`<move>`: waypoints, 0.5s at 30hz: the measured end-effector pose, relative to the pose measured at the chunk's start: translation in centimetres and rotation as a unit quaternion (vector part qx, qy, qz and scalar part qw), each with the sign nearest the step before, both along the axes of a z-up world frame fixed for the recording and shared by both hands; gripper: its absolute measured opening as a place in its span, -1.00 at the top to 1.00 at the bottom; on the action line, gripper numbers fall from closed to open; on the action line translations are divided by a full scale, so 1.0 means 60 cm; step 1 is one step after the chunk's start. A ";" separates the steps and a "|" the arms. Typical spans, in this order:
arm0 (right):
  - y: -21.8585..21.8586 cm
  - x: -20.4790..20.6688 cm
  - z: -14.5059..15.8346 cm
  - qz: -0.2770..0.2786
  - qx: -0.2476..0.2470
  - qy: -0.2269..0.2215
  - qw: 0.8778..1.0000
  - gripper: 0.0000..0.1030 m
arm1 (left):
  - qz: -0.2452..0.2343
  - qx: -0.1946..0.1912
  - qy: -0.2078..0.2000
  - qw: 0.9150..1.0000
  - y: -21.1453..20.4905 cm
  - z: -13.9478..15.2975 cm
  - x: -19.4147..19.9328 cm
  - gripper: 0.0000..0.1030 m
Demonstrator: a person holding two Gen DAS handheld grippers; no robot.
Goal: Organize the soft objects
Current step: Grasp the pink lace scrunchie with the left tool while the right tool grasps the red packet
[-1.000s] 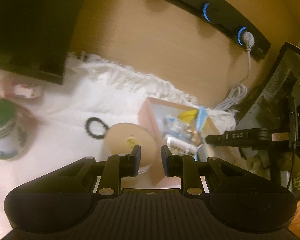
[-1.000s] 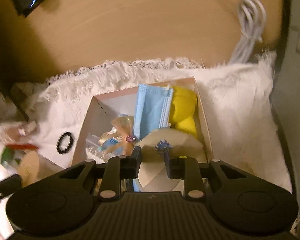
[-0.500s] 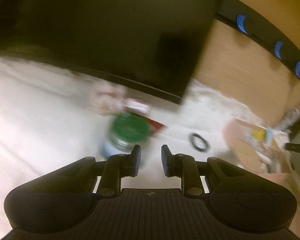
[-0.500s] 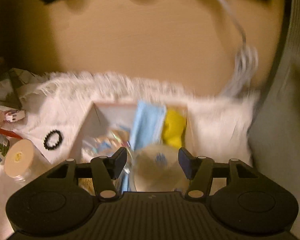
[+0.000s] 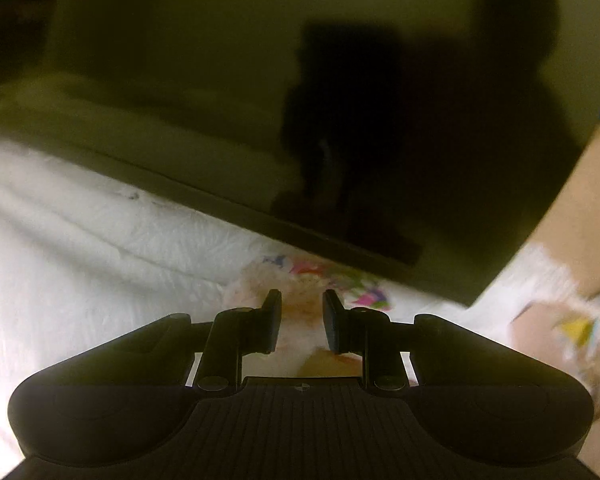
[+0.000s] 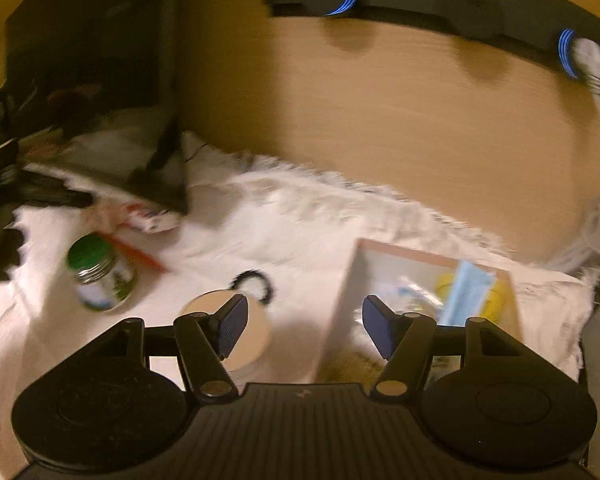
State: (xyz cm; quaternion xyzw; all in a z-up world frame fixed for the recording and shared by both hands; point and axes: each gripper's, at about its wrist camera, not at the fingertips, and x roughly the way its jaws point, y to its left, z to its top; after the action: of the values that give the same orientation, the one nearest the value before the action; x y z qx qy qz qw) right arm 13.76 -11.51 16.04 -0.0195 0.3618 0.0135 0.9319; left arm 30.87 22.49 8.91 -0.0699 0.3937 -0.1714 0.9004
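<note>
Under the dark monitor edge, the left gripper (image 5: 298,326) is hovering with narrowly parted, empty jaws over a pale soft toy (image 5: 300,304) on the white cloth (image 5: 80,280), risking a snag, while the right gripper (image 6: 302,326) is gaping beside the box (image 6: 342,300).

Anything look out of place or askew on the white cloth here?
The green-lidded jar leans over on the rumpled white cloth rather than standing upright. Nothing looks spilled; motion blur hides finer detail.

Fluffy white cloth (image 6: 300,216) covers smooth wood (image 6: 400,120); the jar (image 6: 100,276) has a metal thread.
</note>
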 end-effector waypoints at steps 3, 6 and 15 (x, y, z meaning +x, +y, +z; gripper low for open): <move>0.025 -0.005 -0.003 0.020 -0.008 0.004 1.000 -0.24 | -0.014 0.089 -0.003 0.996 -0.025 -0.022 0.019 0.52; 0.040 -0.010 -0.007 0.032 -0.019 0.006 0.999 -0.24 | -0.037 0.104 -0.009 0.994 -0.030 -0.037 0.017 0.52; 0.060 -0.008 -0.012 0.049 -0.024 0.019 0.998 -0.24 | -0.038 0.054 -0.002 0.998 -0.013 -0.063 0.034 0.52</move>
State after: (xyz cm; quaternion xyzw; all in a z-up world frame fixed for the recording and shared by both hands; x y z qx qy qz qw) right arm 13.27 -7.93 15.31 -0.0596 0.3781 0.0506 0.9224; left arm 32.92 21.70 5.10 -0.0062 0.4027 -0.1842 0.8966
